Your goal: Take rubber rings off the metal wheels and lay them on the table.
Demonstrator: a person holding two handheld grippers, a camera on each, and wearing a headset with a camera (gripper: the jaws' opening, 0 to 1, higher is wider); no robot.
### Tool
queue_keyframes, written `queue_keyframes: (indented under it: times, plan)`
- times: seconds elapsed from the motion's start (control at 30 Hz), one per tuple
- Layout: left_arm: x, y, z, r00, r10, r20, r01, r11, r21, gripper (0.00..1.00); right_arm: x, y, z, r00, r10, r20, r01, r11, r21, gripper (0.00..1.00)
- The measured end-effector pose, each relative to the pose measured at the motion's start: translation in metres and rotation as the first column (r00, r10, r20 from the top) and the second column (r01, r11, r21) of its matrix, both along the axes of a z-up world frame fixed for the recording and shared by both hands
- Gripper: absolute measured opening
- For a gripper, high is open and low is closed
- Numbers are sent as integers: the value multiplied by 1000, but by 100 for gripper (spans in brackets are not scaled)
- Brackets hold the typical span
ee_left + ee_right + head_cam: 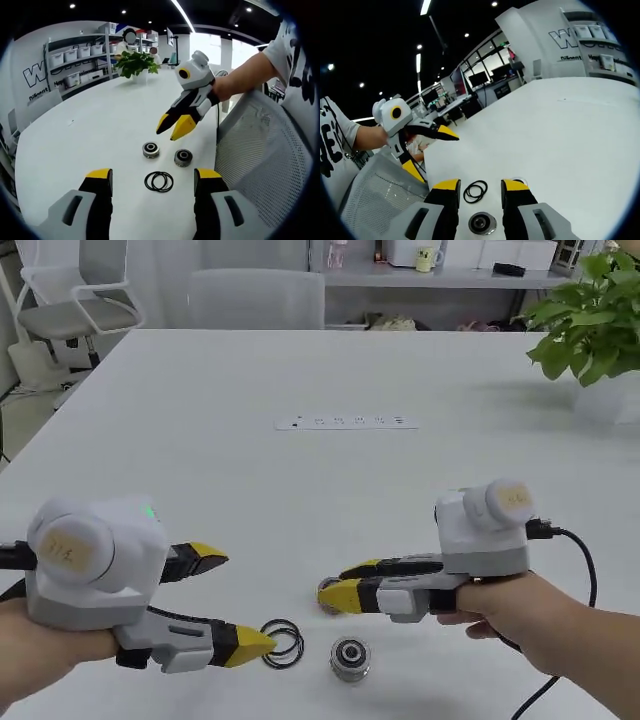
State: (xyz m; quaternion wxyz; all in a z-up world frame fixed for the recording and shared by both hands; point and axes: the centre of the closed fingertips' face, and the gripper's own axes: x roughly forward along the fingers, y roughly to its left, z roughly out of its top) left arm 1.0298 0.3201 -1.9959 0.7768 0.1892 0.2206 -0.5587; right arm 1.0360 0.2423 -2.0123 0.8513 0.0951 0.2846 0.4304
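Black rubber rings (283, 642) lie overlapped on the white table (300, 490), just off the lower fingertip of my left gripper (235, 602), which is open and holds nothing. In the left gripper view the rings (159, 181) sit between its jaws (154, 175). One metal wheel (349, 657) stands right of the rings. A second wheel (326, 592) is partly hidden behind my right gripper (342, 585). That gripper's jaws are open and hold nothing. In the right gripper view a wheel (482, 223) lies low between the jaws (480, 186), with the rings (475, 191) beyond it.
A white power strip (347, 422) lies mid-table. A potted plant (590, 325) stands at the far right edge. Chairs (255, 298) sit at the table's far side, and a mesh chair back (260, 150) is near the front edge.
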Motion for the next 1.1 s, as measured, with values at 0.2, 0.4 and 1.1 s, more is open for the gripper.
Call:
queue_keyframes:
  times: [0.2, 0.4, 1.1]
  plan:
    - [1, -2, 5, 1000, 0, 5, 0, 1000, -6, 64, 1, -17, 6, 999, -24, 26, 24, 1000, 0, 34]
    - [1, -3, 7, 1000, 0, 5, 0, 1000, -11, 64, -2, -30, 10, 998, -49, 44, 49, 999, -2, 37]
    - [-8, -2, 10, 1000, 20, -14, -20, 999, -35, 64, -35, -51, 1, 995, 27, 101, -14, 992, -127, 54]
